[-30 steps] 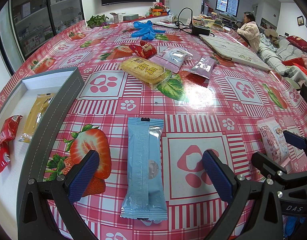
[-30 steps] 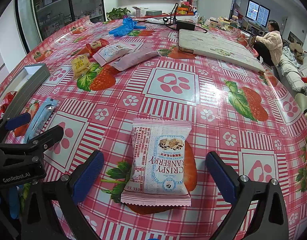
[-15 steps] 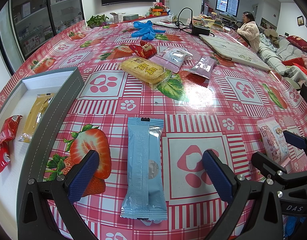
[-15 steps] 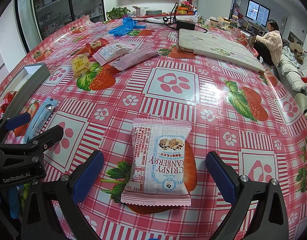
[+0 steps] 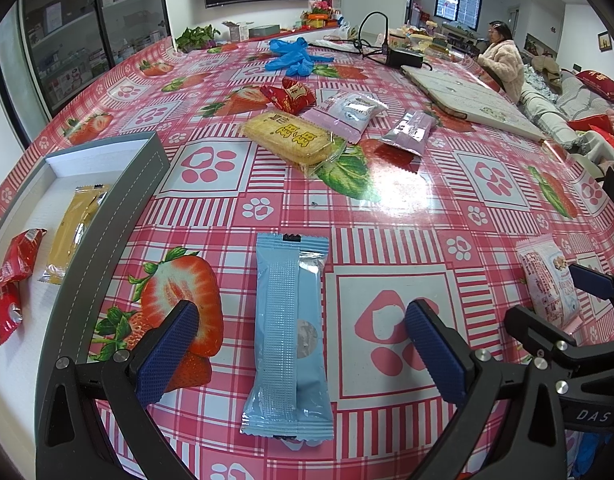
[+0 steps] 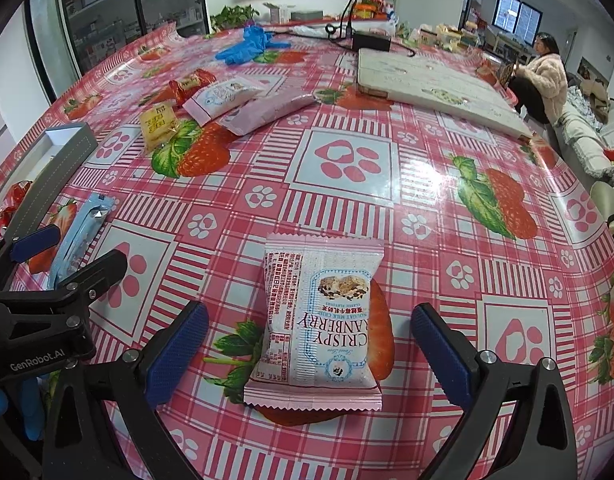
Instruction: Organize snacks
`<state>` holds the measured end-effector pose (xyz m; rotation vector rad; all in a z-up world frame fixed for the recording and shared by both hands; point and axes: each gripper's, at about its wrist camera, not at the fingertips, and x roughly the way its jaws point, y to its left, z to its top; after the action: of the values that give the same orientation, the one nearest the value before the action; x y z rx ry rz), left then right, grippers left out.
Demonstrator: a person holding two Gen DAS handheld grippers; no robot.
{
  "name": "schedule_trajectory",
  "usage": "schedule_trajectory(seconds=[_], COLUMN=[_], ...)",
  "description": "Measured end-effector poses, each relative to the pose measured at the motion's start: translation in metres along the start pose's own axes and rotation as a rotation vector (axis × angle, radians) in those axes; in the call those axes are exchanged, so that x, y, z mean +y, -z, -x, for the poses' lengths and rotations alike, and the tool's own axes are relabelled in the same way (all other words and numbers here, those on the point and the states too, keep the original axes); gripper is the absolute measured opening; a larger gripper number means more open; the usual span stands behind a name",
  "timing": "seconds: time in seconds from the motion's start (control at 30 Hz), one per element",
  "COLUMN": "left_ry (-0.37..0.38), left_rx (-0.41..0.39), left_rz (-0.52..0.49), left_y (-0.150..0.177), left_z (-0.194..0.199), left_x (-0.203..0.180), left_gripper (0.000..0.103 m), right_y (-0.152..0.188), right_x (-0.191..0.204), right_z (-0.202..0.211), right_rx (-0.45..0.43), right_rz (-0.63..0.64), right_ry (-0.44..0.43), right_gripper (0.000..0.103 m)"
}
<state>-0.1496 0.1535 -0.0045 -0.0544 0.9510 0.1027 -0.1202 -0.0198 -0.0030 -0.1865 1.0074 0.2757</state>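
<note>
Left claw [image 5: 301, 354] spread wide around a blue snack packet [image 5: 289, 340]; right claw [image 6: 309, 350] spread around a cranberry nougat packet [image 6: 319, 324], its label upside down. Tray [image 5: 107, 216] left, partly cropped.

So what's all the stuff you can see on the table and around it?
Blue snack packet: 1, light blue, between left fingers.
Cranberry snack: 1, pink-white, between right fingers.
Tray: 1, grey, table's left.
Tray snacks: 2, red, yellow.
Far snacks: 4, red, yellow, white-pink, lilac.
Gloves: blue, far end.
Board: 1, white, right.
Person: 1, seated, far right.
Left gripper: open.
Right gripper: open.
</note>
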Motion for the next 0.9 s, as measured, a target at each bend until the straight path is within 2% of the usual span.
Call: schedule_trajectory(seconds=[0.07,0.1,0.13,0.17,0.2,0.23,0.27,0.37,0.43,0.7,0.9], left_ry=[0.001,0.003,0.007,0.014,0.024,0.038,0.054,0.143,0.156,0.148,0.075], left_rx=[0.017,0.024,0.029,0.031,0.033,0.043,0.05,0.084,0.089,0.018,-0.066], left_rz=[0.005,0.005,0.0,-0.01,-0.018,-0.034,-0.041,-0.008,0.012,0.068,0.137], left_y=[-0.001,-0.002,-0.003,-0.004,-0.005,-0.007,-0.008,-0.009,-0.007,-0.026,-0.04], left_z=[0.001,0.001,0.003,0.005,0.007,0.01,0.011,0.014,0.017,0.05,0.078], left_x=[0.0,-0.001,-0.002,-0.005,-0.006,-0.01,-0.011,-0.007,-0.003,0.03,0.085], left_gripper=[0.1,0.096,0.092,0.08,0.063,0.053,0.028,0.025,0.025,0.025,0.025], right_y=[-0.002,-0.003,-0.004,-0.005,-0.007,-0.008,-0.009,-0.009,-0.011,-0.041,-0.073], right_x=[0.0,0.001,0.001,0.001,0.0,-0.001,-0.002,-0.004,-0.004,0.028,0.079], right_z=[0.001,0.004,0.006,0.009,0.01,0.009,0.009,0.011,0.015,0.032,0.036], right_rx=[0.009,0.009,0.008,0.008,0.015,0.022,0.026,0.04,0.046,0.016,0.004], right_rz=[0.006,0.013,0.018,0.022,0.022,0.018,0.015,0.0,-0.02,0.011,0.087], right_ry=[-0.003,-0.006,-0.01,-0.015,-0.018,-0.024,-0.03,-0.075,-0.117,-0.198,-0.261], right_gripper=[0.09,0.076,0.056,0.045,0.042,0.042,0.042,0.042,0.042,0.042,0.042])
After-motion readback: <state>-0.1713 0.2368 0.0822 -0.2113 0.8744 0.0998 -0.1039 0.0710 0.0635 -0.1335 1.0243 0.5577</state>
